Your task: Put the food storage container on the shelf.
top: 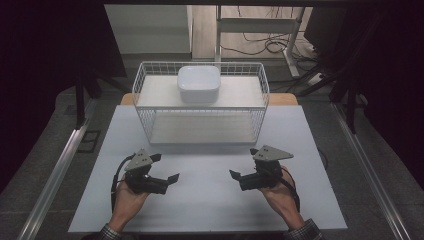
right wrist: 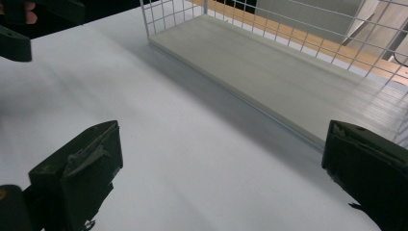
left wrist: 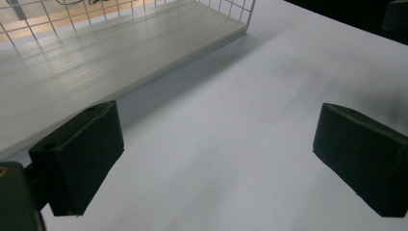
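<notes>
A white wire rack [top: 142,116] stands at the back of the white table [top: 210,205], its open side facing me. On its upper shelf sits a white square dish [top: 199,84], upside down or lidded; I cannot tell which. The lower shelf board [top: 200,129] is bare, and it lies ahead of the jaws in the left gripper view [left wrist: 96,62] and the right gripper view [right wrist: 288,82]. My left gripper [top: 165,167] [left wrist: 219,130] is open over the table, front left of the rack. My right gripper [top: 243,162] [right wrist: 223,139] is open at the front right. Neither holds anything.
Metal floor rails [top: 60,165] run along both sides of the table. Behind the rack a desk frame [top: 260,25] and loose cables [top: 265,45] lie on the floor. The other hand's gripper [right wrist: 14,38] shows at the right gripper view's top left.
</notes>
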Demonstrator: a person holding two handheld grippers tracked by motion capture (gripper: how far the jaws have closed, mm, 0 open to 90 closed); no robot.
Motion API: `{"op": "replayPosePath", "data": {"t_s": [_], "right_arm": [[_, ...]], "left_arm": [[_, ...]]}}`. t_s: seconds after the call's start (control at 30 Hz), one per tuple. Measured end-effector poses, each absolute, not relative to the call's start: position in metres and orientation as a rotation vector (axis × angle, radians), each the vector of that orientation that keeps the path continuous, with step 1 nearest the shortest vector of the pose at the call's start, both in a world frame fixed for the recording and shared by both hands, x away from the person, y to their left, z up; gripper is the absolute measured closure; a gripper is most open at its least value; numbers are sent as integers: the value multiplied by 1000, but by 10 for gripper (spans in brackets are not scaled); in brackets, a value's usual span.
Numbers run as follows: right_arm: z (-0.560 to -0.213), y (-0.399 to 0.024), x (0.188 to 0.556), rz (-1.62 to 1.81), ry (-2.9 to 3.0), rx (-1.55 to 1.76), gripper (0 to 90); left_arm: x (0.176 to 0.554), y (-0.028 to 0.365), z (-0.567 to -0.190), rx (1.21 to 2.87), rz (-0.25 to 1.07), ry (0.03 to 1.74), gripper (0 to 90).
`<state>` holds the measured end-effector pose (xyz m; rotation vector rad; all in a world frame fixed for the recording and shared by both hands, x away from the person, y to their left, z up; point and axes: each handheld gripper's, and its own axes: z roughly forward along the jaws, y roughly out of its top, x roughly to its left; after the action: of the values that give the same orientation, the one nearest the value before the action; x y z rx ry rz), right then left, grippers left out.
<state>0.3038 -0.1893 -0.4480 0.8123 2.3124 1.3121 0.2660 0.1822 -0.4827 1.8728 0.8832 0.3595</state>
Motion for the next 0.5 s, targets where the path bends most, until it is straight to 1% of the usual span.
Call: {"op": "replayPosePath", "data": {"t_s": [0.1, 0.5], "right_arm": [[-449, -194, 300, 1311, 2311, 813, 1], [-457, -211, 283, 1273, 2294, 816, 10]], "left_arm": [[261, 185, -485, 1857, 321, 892, 33], [241, 201, -497, 1888, 354, 943, 33]]}}
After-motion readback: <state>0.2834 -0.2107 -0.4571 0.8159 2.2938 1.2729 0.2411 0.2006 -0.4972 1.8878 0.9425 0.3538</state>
